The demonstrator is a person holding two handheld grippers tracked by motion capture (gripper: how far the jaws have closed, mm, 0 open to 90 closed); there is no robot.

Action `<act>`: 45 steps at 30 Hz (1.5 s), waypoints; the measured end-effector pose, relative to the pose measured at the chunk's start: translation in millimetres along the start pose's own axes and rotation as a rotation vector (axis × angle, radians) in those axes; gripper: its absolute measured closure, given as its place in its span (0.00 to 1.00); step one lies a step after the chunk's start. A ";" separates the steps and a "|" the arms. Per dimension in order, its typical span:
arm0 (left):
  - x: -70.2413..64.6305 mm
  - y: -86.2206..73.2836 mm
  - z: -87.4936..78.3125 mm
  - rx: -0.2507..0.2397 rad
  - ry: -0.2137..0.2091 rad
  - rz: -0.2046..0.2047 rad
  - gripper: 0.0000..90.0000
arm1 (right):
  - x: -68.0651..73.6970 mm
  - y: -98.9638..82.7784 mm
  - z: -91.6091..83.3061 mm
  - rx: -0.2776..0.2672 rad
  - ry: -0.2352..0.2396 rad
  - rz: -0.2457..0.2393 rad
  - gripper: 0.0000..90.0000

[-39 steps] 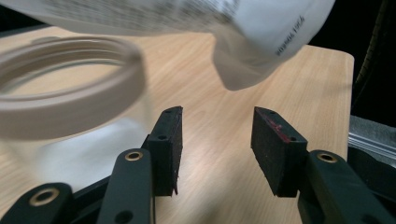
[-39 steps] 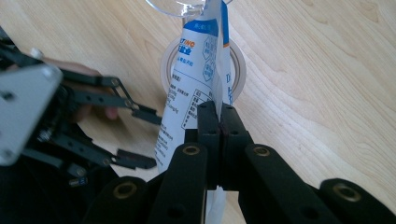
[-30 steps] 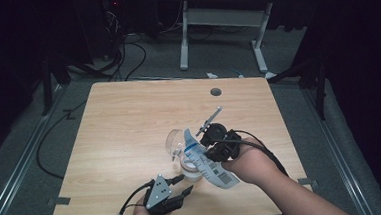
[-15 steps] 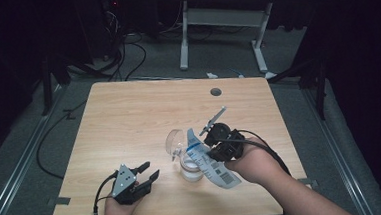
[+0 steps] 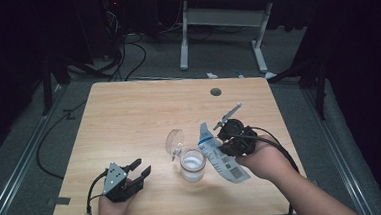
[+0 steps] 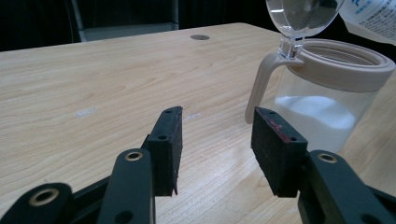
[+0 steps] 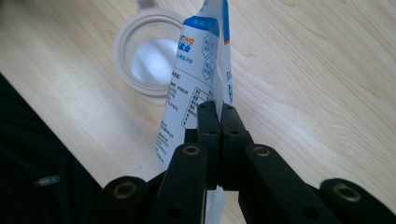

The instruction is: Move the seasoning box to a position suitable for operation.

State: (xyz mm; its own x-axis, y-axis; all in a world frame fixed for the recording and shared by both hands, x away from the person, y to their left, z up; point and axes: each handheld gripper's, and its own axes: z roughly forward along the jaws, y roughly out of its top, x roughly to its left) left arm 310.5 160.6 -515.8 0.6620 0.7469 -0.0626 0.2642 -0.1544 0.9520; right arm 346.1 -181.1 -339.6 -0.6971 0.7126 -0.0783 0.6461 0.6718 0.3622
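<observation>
My left gripper [image 5: 138, 172]: jaws apart, nothing between them, resting low over the table near its front edge.

Jar [image 5: 192, 163]: ahead and to the right of my left gripper, well short of touching. Clear walls, cream collar and handle, hinged clear lid [image 5: 174, 140] stood open. White powder, salt or sugar I think, fills the bottom. Rigid, fairly light, and smooth enough to slip; best taken by the handle [image 6: 259, 88] or across the collar.

Pouch [image 5: 220, 154]: in my right gripper [image 5: 227, 144], jaws closed flat on its edge, its spout end tilted over the jar mouth. Thin printed film, soft, floppy, light; pinch a flat seam, not the belly.

Table [image 5: 129, 116]: pale wood laminate, level, with one cable hole [image 5: 215, 92] far beyond the jar.

Room: dark, with cables on the floor and a second desk frame [image 5: 220, 18] behind.
</observation>
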 end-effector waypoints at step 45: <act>5.8 -4.5 -1.5 0.012 0.009 -0.045 0.60 | -80.3 -35.9 56.0 0.019 -0.195 0.124 1.00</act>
State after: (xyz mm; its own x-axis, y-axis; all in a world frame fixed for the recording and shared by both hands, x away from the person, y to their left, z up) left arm 312.1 166.6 -520.0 0.6431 0.7588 -0.1031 0.3020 -0.1276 0.9447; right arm 396.3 -251.2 -398.3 -0.5399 0.8144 -0.2126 0.7305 0.5789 0.3624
